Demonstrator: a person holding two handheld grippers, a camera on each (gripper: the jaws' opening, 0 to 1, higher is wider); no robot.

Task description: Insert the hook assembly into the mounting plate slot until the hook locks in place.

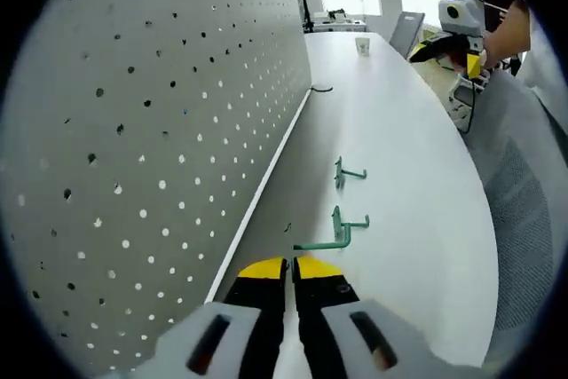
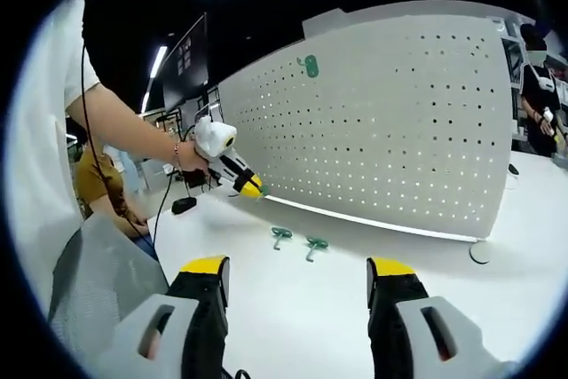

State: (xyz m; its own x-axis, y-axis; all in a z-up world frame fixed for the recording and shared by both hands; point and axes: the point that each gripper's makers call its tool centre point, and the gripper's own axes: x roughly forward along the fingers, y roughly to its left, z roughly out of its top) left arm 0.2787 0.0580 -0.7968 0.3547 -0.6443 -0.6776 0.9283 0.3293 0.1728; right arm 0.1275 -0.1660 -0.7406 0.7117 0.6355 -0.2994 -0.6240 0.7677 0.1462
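In the left gripper view, we see two small green metal hooks point(image 1: 342, 235) lying on the white tabletop point(image 1: 417, 184) just ahead of our left hand-held gripper point(image 1: 290, 268), slightly to its right. Its yellow-tipped jaws are pressed together and grip nothing. The white perforated pegboard panel point(image 1: 151, 130) stands upright to its left. In the right gripper view, our right hand-held gripper point(image 2: 297, 274) has its jaws wide apart and empty, with the hooks ahead between them, well apart from its tips.
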